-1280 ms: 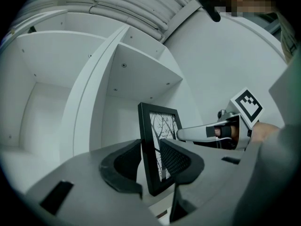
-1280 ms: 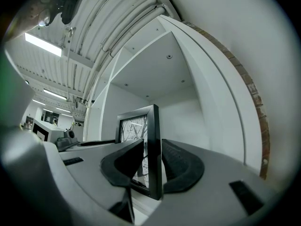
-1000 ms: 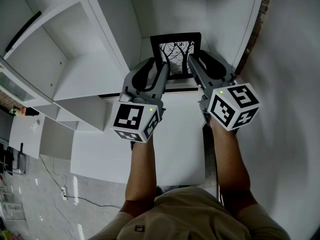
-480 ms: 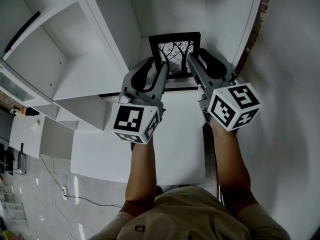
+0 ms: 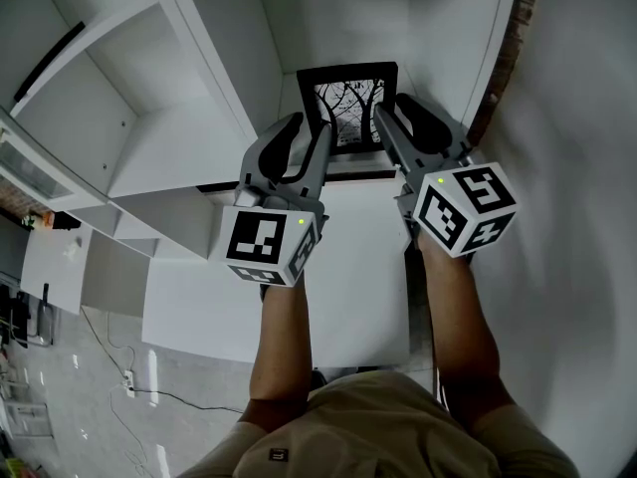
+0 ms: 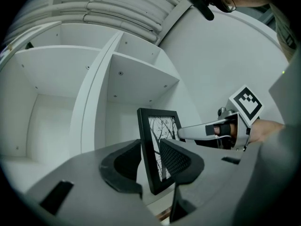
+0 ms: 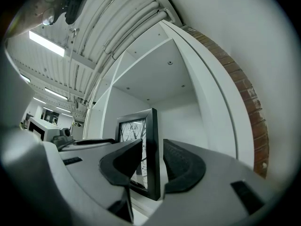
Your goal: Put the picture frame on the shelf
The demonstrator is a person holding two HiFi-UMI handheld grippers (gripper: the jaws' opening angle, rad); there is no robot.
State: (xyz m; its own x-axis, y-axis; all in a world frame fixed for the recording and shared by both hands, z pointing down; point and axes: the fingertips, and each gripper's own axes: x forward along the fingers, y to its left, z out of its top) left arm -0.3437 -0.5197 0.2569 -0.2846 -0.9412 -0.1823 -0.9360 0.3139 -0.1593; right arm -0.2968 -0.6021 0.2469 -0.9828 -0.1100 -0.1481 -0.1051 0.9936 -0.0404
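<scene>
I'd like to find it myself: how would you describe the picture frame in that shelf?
Start at the white shelf unit and go to its compartment beside the brick edge. The picture frame stands upright there; its black border and black-and-white print of bare branches stand out against the white boards around it.

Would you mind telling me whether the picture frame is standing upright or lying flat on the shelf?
Upright: the picture frame stands on its bottom edge on the shelf, its face near vertical.
</scene>
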